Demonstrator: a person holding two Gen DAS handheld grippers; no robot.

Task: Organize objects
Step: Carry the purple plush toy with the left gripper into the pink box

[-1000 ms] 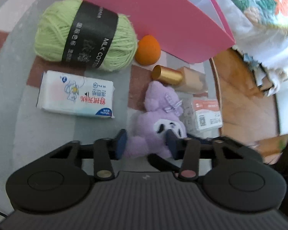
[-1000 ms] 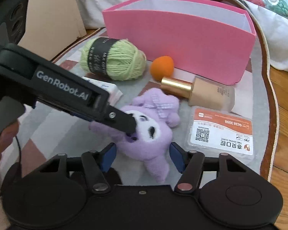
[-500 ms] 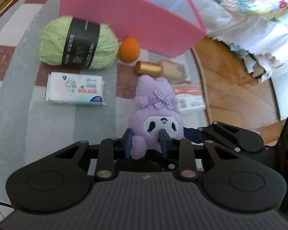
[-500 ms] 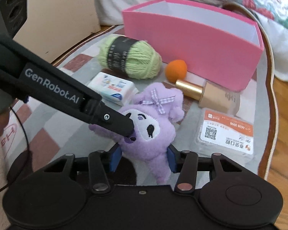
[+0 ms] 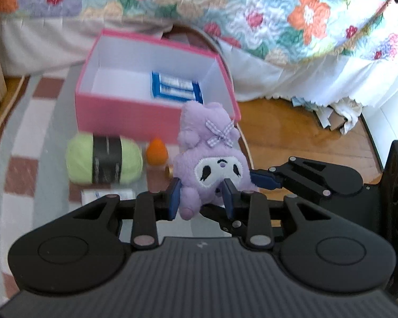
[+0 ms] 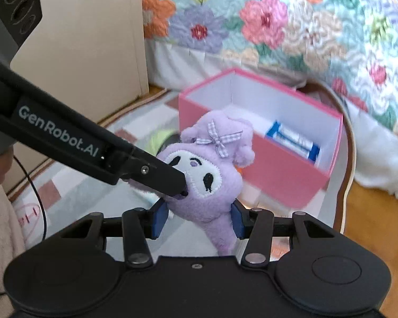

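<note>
Because the soft purple plush doll with a white face and gingham bow (image 5: 212,159) is floppy and has no firm edge, both tools bear on it at once. The left gripper (image 5: 201,198) is closed around the doll's lower body, its blue pads sunk into the fleece on either side, while the right gripper (image 6: 197,218) has its jaws narrowed against the doll's flanks; whether that second pair truly bears weight or merely steadies the toy cannot be told. In the right wrist view the doll appears raised off the checked grey and red rug (image 5: 26,122), its face turned toward both cameras.

At about twelve o'clock from the doll stands the open pink cardboard box with a white interior (image 5: 124,115), likely the destination, holding a blue and white packet (image 5: 176,88) toward its right end. Left free beside it is ample room for the toy. At ten o'clock in the left wrist view lie a pale green ball of yarn with a black band (image 5: 104,163) and an orange teardrop sponge (image 5: 157,151), both waiting outside the box's front wall.
</note>
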